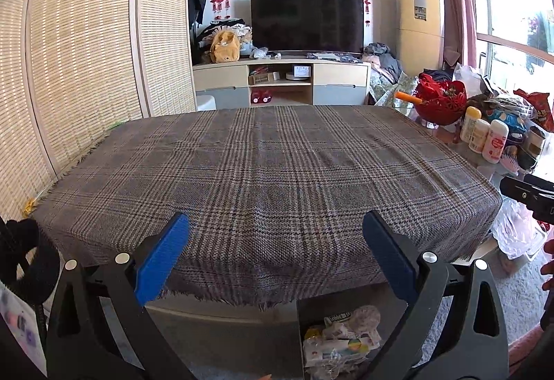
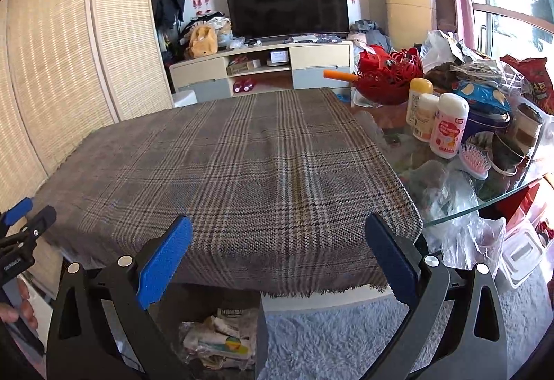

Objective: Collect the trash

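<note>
A dark bin (image 1: 301, 328) on the floor in front of the table holds crumpled wrappers and paper trash (image 1: 341, 335); it also shows in the right wrist view (image 2: 261, 335) with the trash (image 2: 218, 342) inside. The table is covered with a brown plaid cloth (image 1: 263, 172), bare on top, seen too in the right wrist view (image 2: 235, 172). My left gripper (image 1: 277, 252) is open and empty above the table's near edge. My right gripper (image 2: 278, 255) is open and empty, held beside it; its body shows at the right edge of the left wrist view (image 1: 529, 196).
A glass side table (image 2: 484, 203) on the right carries bottles (image 2: 446, 125), a red basket (image 2: 387, 75), a pink brush (image 2: 474, 156) and bags. Clear plastic bags (image 2: 464, 234) and boxes sit below it. A woven screen (image 1: 86, 51) stands left; a TV (image 1: 306, 21) is behind.
</note>
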Tool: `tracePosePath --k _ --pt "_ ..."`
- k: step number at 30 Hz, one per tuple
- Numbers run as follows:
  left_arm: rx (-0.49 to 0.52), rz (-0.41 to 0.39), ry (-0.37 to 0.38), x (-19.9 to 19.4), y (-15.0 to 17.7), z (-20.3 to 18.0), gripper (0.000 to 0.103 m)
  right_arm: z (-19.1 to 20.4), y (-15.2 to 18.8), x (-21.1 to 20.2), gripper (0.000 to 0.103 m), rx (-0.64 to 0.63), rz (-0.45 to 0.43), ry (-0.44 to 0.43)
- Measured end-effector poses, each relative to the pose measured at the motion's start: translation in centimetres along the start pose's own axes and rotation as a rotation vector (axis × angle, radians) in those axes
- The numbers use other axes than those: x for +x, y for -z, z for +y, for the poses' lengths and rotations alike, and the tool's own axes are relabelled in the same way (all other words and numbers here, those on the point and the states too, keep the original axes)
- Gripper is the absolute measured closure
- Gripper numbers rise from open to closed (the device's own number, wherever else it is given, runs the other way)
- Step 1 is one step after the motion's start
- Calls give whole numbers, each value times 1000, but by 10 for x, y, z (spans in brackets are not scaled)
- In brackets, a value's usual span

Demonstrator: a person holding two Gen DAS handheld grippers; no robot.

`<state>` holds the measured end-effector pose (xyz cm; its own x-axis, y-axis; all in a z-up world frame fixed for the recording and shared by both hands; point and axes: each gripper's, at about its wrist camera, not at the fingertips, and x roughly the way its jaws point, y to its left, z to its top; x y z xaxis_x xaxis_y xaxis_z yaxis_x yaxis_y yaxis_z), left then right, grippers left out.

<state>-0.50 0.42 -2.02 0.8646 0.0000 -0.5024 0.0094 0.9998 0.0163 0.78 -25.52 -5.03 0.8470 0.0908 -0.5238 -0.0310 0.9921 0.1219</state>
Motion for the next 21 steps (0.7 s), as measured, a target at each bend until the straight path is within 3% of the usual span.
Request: tracePosePath --k 21 --pt "-34 34 9 8 2 0 8 19 0 13 3 -43 32 -15"
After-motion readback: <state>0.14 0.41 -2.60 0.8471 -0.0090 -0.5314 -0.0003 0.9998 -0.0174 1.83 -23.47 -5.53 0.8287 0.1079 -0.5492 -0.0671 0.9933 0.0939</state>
